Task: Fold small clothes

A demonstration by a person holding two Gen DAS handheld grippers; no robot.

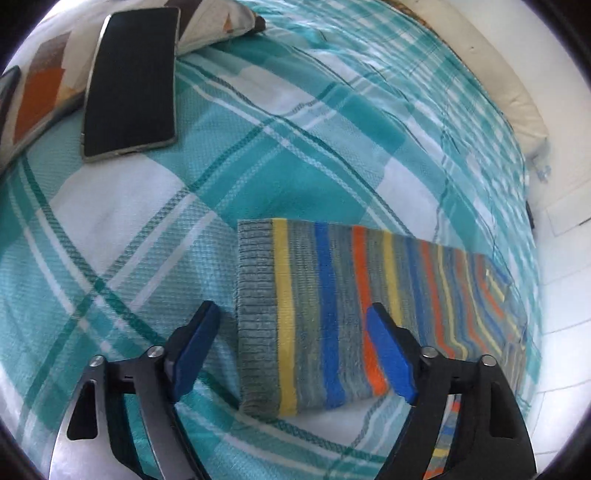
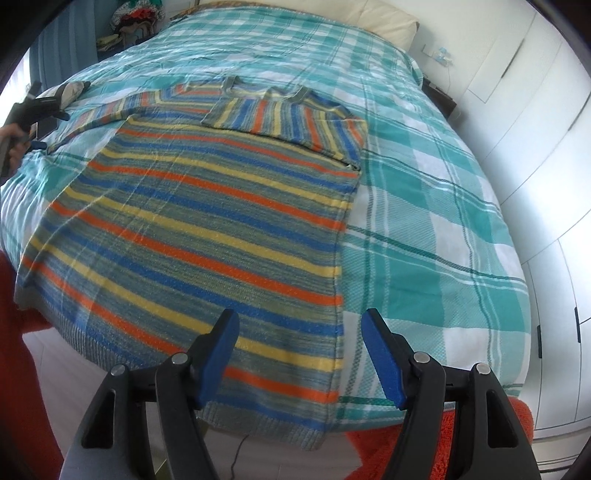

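Note:
A striped knit sweater (image 2: 207, 221) in grey, blue, orange and yellow lies flat on the plaid bed. Its right sleeve (image 2: 284, 114) is folded across the chest. Its left sleeve (image 1: 332, 314) stretches out to the side, the grey cuff (image 1: 255, 314) toward the pillow. My left gripper (image 1: 295, 354) is open, just above the cuff end of that sleeve, one jaw on each side. It also shows at the far left of the right wrist view (image 2: 33, 110). My right gripper (image 2: 299, 354) is open over the sweater's lower right hem corner.
A black phone (image 1: 133, 81) lies on the teal plaid bedspread (image 2: 424, 221) beside a patterned pillow (image 1: 40, 85). A cream pillow (image 2: 388, 18) sits at the head. White wardrobe doors (image 2: 546, 147) stand right of the bed. A red rug (image 2: 461, 439) lies below the bed's edge.

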